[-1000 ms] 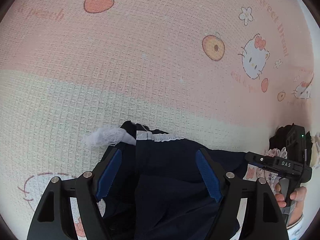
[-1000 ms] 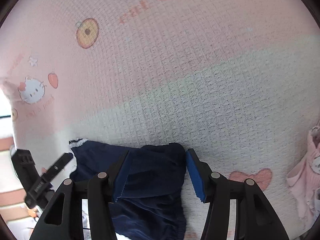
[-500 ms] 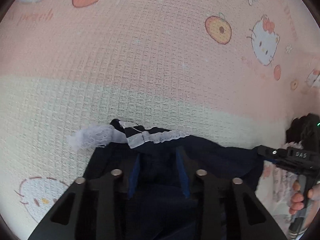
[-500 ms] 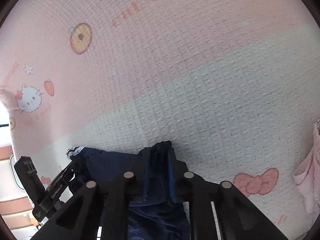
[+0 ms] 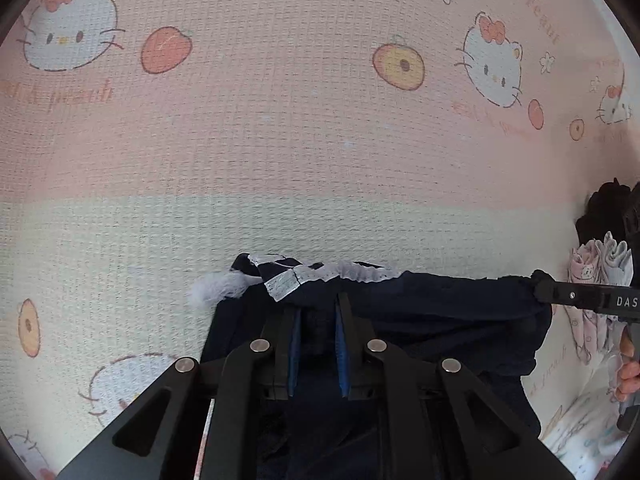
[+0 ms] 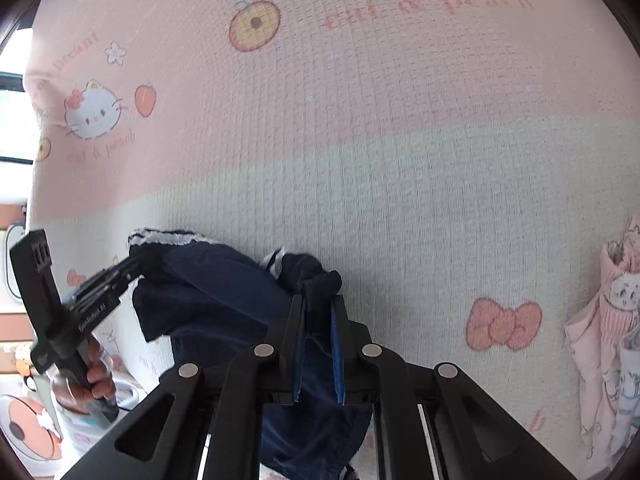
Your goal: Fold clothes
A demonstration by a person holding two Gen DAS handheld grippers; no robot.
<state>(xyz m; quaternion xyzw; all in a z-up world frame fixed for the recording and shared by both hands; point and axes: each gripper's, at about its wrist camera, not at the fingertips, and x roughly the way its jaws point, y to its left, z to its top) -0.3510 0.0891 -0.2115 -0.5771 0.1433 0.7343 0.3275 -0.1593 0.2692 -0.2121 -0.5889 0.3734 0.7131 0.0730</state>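
A navy garment (image 5: 440,304) with white lace trim (image 5: 352,270) hangs stretched between both grippers above the bed. In the left wrist view my left gripper (image 5: 318,300) has its jaws closing, blue pads pinching the navy cloth just below the lace. My right gripper (image 6: 318,300) is also closing, with a bunched corner of the garment (image 6: 216,280) pressed between its pads. Each view shows the other gripper gripping the far end: the right gripper (image 5: 538,286) at the right edge, the left gripper (image 6: 138,264) at the left.
A pink and cream waffle blanket (image 5: 280,140) with cat and peach prints covers the bed. A pile of pastel clothes (image 6: 612,320) lies at the right, also seen as pastel clothes (image 5: 592,268) beside a dark item (image 5: 600,208). A hand (image 6: 96,376) holds the left gripper's handle.
Both grippers went from open around the garment's edge to closed on it. They then rose and moved, lifting the cloth off the blanket and pulling it taut between them.
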